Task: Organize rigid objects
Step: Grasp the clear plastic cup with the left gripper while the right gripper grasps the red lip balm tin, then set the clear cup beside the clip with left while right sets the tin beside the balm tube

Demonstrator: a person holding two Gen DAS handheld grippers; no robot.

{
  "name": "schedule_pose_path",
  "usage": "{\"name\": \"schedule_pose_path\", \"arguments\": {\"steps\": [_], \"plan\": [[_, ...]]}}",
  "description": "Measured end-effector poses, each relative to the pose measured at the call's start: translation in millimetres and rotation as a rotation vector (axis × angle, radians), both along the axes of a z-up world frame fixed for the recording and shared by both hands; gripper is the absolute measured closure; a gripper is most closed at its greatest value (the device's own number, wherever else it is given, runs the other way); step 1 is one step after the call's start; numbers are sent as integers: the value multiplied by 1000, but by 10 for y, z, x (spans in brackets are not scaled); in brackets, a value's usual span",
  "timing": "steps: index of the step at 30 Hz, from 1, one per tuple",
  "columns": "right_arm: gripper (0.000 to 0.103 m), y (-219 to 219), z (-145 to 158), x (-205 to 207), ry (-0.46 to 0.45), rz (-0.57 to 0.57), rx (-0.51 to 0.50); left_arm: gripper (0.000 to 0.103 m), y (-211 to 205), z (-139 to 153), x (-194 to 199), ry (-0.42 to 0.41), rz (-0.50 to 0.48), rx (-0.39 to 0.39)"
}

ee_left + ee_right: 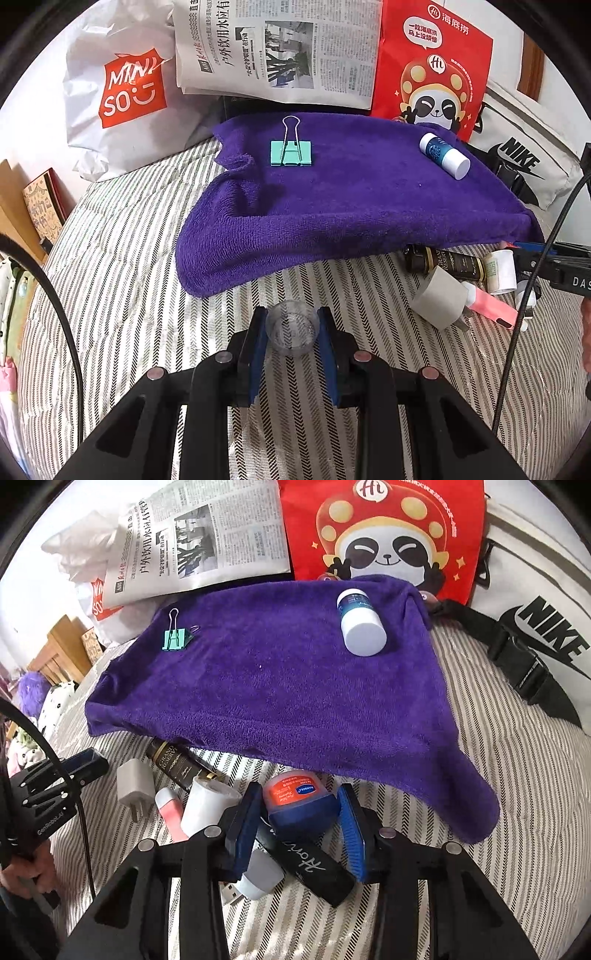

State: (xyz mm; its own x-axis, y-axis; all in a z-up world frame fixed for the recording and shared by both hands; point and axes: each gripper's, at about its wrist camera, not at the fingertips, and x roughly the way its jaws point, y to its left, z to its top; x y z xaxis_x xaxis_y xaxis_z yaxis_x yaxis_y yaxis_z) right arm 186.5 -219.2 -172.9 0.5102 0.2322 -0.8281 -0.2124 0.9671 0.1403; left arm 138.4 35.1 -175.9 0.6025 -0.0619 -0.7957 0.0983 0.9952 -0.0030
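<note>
Your left hand-held gripper (292,334) is clamped on a clear cup (291,328). Your right hand-held gripper (300,821) straddles a jar (301,803), pads not touching it.

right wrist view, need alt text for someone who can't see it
The right gripper has its blue pads either side of a small blue jar with an orange label on a striped bedcover. Behind it, a purple towel holds a green binder clip and a white bottle.
</note>
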Motion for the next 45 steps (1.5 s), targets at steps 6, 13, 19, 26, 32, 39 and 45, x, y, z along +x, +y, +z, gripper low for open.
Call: {"name": "schedule_pose_path", "arguments": {"steps": [6, 13, 19, 26, 32, 39, 45], "plan": [[61, -318, 59, -203, -27, -92, -100, 77, -12, 5, -14, -3, 3, 3], [61, -430, -76, -232, -23, -86, -132, 77, -19, 9, -12, 0, 8, 2], [62, -414, -80, -298, -65, -42, -164, 77, -41, 4, -7, 3, 9, 8], [63, -463, -84, -269, -67, -37, -123, 77, -32, 4, 26, 13, 14, -1], [63, -474, -28, -271, -29, -44, -91, 78, -5, 36, 47, 50, 11, -41], [63, -427, 127, -374, -47, -30, -66, 78, -38, 167, 5, 46, 4, -61], [63, -398, 297, -449, -84, -13, -29, 78, -49, 282, -15, 37, 9, -76]]}}
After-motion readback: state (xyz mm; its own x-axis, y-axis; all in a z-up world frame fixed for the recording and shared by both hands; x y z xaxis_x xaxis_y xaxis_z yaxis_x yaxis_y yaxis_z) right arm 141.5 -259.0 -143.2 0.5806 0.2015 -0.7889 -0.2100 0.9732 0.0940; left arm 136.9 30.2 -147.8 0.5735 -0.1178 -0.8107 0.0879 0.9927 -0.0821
